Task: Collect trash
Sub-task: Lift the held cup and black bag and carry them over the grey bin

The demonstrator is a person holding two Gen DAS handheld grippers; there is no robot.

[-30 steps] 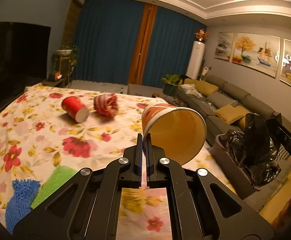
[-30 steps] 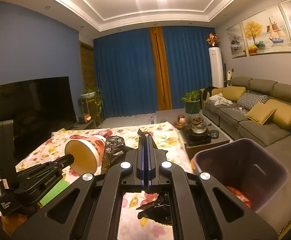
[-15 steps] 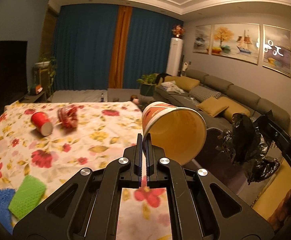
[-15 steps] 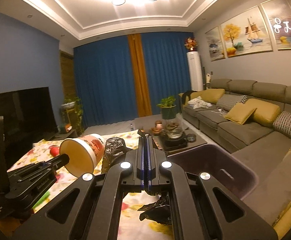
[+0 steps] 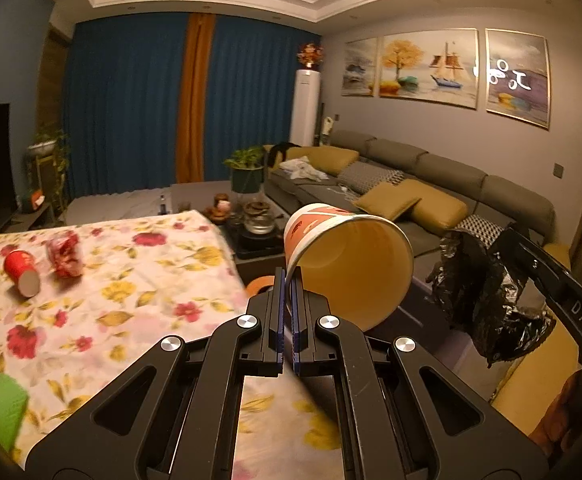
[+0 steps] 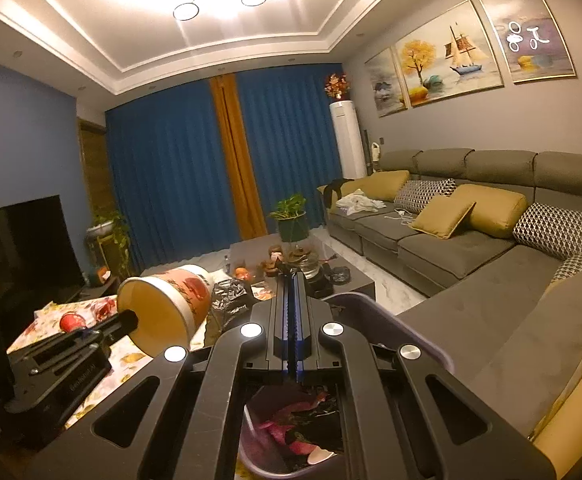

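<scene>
My left gripper (image 5: 289,276) is shut on the rim of a large orange-and-white paper cup (image 5: 347,260), which lies on its side with its empty mouth facing me. My right gripper (image 6: 291,276) is shut on a crumpled black plastic bag (image 6: 231,296). That bag (image 5: 487,292) hangs from the right gripper (image 5: 505,242) at the right of the left wrist view. A purple bin (image 6: 391,320) with pink scraps inside sits right under the right gripper. The cup (image 6: 167,308) and left gripper (image 6: 127,320) hover left of the bin. A red cup (image 5: 21,276) and a crumpled red wrapper (image 5: 65,258) lie on the floral table (image 5: 131,300).
A green sponge (image 5: 5,404) lies at the table's near left edge. A low tea table (image 6: 331,276) with pots stands beyond the bin. A grey sofa (image 6: 471,248) with yellow cushions fills the right side. A dark TV (image 6: 23,240) stands at the left.
Both grippers have swung to the right, away from the floral table and towards the sofa. The bin now lies directly below the right gripper. Both grips are unchanged.
</scene>
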